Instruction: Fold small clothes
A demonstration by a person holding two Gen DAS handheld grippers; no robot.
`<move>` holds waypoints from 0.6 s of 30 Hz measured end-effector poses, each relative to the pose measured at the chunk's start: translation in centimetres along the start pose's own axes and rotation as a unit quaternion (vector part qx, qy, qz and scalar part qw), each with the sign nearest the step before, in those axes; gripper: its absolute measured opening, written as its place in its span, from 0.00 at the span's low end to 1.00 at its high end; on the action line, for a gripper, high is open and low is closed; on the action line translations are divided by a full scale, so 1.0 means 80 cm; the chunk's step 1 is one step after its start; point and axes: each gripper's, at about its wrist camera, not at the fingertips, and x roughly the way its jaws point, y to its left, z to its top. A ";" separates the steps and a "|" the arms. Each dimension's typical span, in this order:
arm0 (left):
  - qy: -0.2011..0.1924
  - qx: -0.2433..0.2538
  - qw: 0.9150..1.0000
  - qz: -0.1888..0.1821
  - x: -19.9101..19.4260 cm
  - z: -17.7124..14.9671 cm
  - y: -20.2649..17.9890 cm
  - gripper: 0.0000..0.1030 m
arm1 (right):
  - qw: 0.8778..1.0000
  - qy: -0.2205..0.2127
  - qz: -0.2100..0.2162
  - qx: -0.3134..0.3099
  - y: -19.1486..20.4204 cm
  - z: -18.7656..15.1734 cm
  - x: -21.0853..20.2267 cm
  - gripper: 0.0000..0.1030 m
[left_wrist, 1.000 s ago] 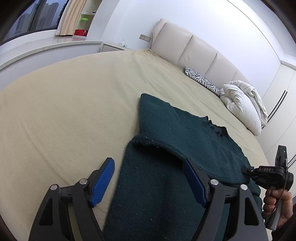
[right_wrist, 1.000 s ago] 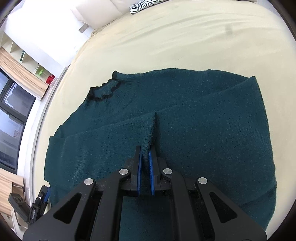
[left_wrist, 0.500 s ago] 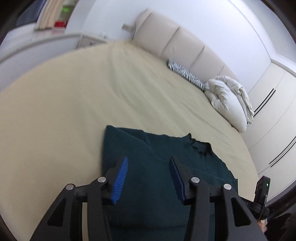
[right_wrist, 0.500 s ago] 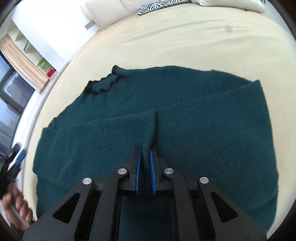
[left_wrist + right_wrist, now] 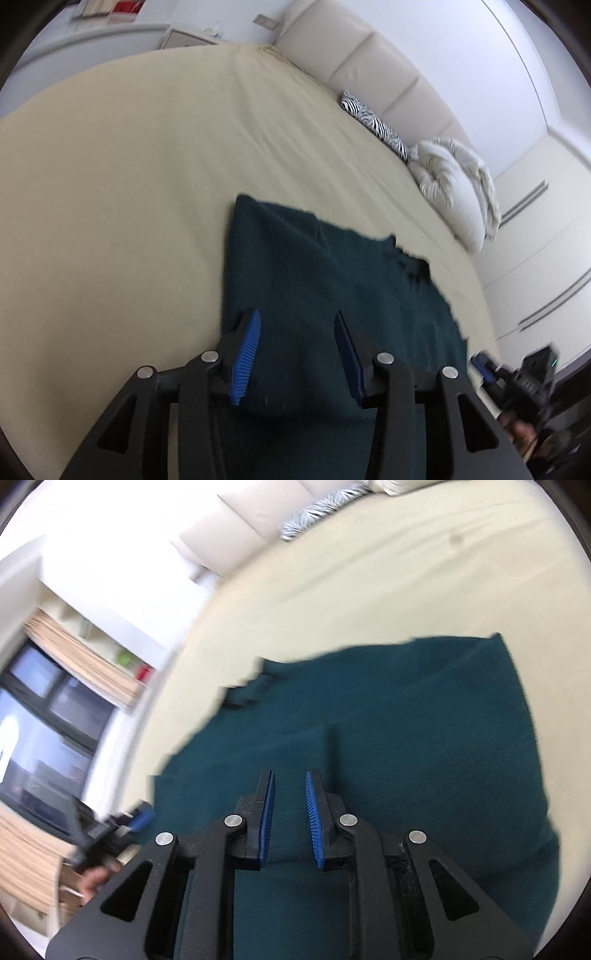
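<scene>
A dark teal knit sweater lies flat on the beige bed, sleeves folded in over the body, its black-trimmed collar toward the headboard. It also shows in the right wrist view. My left gripper is open and empty, above the sweater's near left part. My right gripper is open with a narrow gap, above the sweater's middle by a folded sleeve edge, holding nothing. Both views are motion-blurred.
The beige bed sheet spreads wide to the left. A zebra cushion and a white duvet bundle lie by the padded headboard. Wardrobe doors stand at right. A window and shelves are beyond the bed's left side.
My right gripper has let go of the sleeve fold and opened slightly. My left gripper narrowed its gap and pulled back over the sweater. Both cameras are moving.
</scene>
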 end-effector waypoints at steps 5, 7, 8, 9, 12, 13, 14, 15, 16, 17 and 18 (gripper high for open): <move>-0.008 0.067 0.996 0.054 -0.011 -0.029 -0.022 0.44 | 0.996 0.088 -0.023 -0.008 -0.004 -0.028 0.059 0.28; -0.002 0.086 0.993 0.076 -0.018 -0.032 -0.028 0.46 | 0.997 0.073 -0.011 0.004 -0.006 -0.028 0.050 0.27; 0.000 0.091 0.992 0.085 -0.022 -0.034 -0.029 0.47 | 0.997 0.072 -0.011 0.010 -0.006 -0.027 0.046 0.28; 0.000 0.094 0.992 0.084 -0.027 -0.033 -0.030 0.47 | 0.997 0.069 -0.014 0.011 -0.004 -0.025 0.041 0.28; -0.019 0.099 0.992 0.076 -0.036 -0.018 -0.041 0.47 | 0.998 0.053 -0.020 -0.006 0.008 -0.020 0.029 0.28; -0.029 0.103 0.992 0.073 -0.035 -0.010 -0.047 0.49 | 0.999 0.046 -0.008 -0.009 0.014 -0.017 0.025 0.28; -0.033 0.108 0.991 0.072 -0.031 -0.003 -0.052 0.49 | 0.999 0.042 -0.003 -0.010 0.016 -0.016 0.024 0.28; -0.034 0.113 0.990 0.075 -0.025 0.003 -0.057 0.49 | 0.999 0.040 -0.002 -0.011 0.017 -0.013 0.027 0.29; -0.028 0.121 0.989 0.082 -0.015 0.006 -0.060 0.49 | 0.999 0.041 -0.008 -0.009 0.010 -0.011 0.031 0.35; -0.013 0.132 0.987 0.096 -0.001 0.005 -0.057 0.49 | 0.999 0.045 -0.017 -0.005 0.006 -0.013 0.037 0.48; 0.009 0.137 0.984 0.112 0.022 -0.002 -0.051 0.49 | 0.998 0.056 -0.019 -0.004 -0.005 -0.016 0.051 0.52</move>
